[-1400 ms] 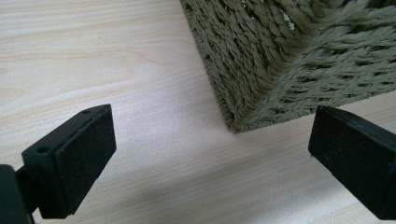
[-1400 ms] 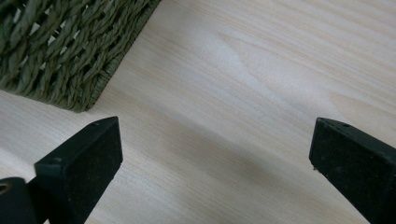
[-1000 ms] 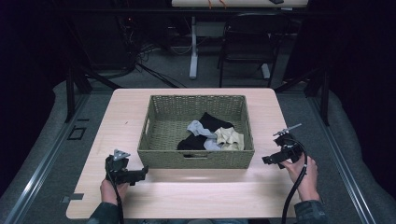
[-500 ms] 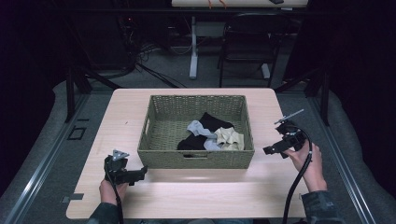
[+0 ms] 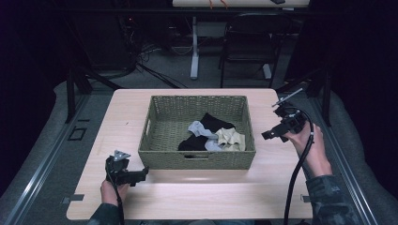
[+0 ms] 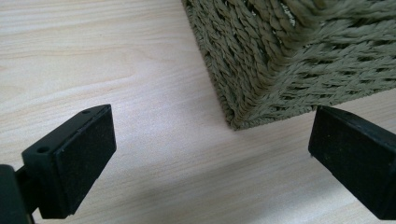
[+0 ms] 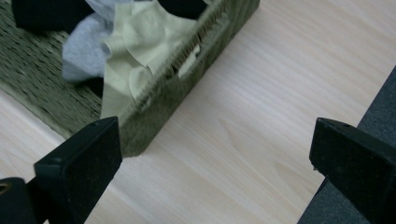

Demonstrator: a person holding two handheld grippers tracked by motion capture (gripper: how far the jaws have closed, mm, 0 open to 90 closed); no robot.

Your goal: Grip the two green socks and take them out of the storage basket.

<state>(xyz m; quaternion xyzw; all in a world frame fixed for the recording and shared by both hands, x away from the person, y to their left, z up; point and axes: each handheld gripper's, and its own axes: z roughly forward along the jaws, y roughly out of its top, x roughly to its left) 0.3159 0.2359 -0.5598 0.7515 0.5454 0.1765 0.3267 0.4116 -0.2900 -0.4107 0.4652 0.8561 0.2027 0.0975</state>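
Rectangular olive-green woven wicker basket [image 5: 197, 159] sits upright at table centre, open top, handle slot in near wall. Inside, toward the right-near part: small pile of cloth items. Crumpled light-grey cloth [image 5: 199, 129] lies approx. mid-pile; black cloth [image 5: 217, 123] behind and under it, extending to near wall; cream-beige cloth [image 5: 231, 138] at right, touching grey cloth, against near-right corner.

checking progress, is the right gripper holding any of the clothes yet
No, the right gripper is open, its fingers apart over bare table, while the clothes lie in the basket.
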